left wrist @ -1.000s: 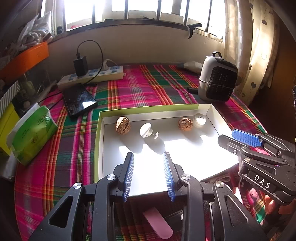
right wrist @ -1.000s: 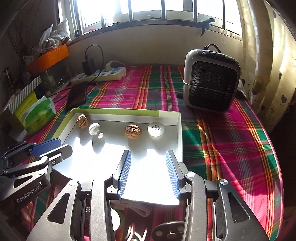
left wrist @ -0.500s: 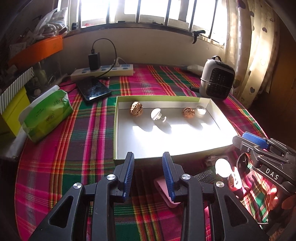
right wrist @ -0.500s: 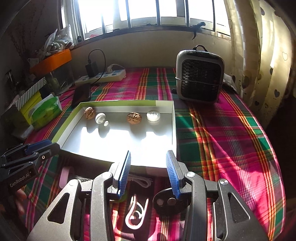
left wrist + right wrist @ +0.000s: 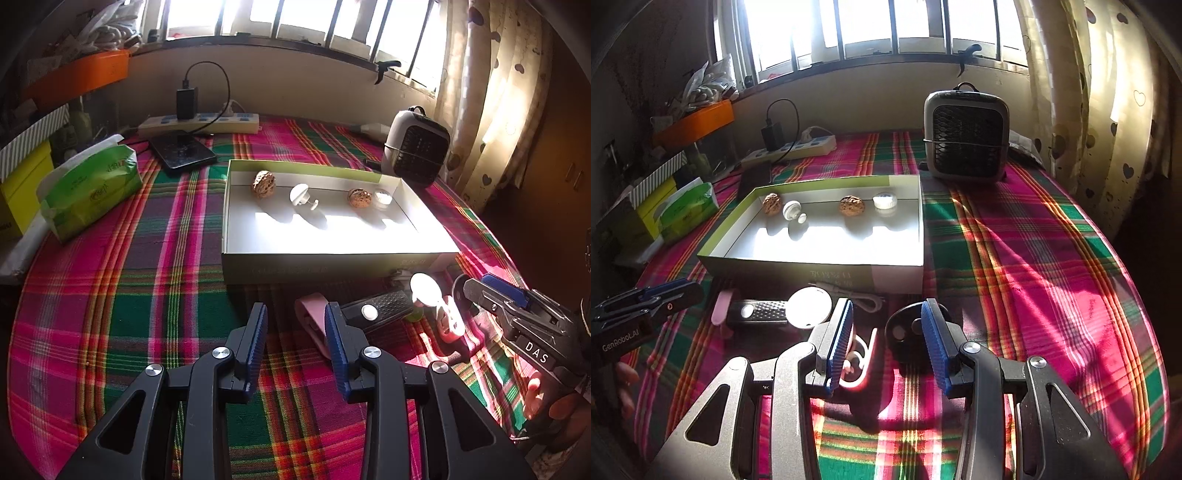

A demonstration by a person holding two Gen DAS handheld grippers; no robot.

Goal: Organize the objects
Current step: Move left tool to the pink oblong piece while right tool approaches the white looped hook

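Observation:
A shallow white box (image 5: pixel 332 254) (image 5: pixel 905 271) lies on the plaid cloth. It holds two walnuts (image 5: pixel 263 183) (image 5: pixel 359 197), a white knob (image 5: pixel 300 194) and a small white cap (image 5: pixel 382 196). In front of the box lie a pink clip (image 5: pixel 312 325), a black rectangular device (image 5: pixel 376 312) (image 5: pixel 757 312), a round white object (image 5: pixel 809 307), a white cable (image 5: pixel 864 301), a pink-white hook (image 5: pixel 860 354) and a black round object (image 5: pixel 908 332). My left gripper (image 5: pixel 295 343) is open above the cloth beside the pink clip. My right gripper (image 5: pixel 886 341) is open over the hook and the black round object.
A small grey heater (image 5: pixel 966 134) stands behind the box on the right. A power strip (image 5: pixel 199 123), a dark phone (image 5: pixel 183 153), a green tissue pack (image 5: pixel 90 184) and yellow boxes (image 5: pixel 22 177) are at the left. Curtains (image 5: pixel 491 96) hang at the right.
Both grippers have drawn back from over the box toward the near edge. The items in front of the box have come into view. Both stay open and empty.

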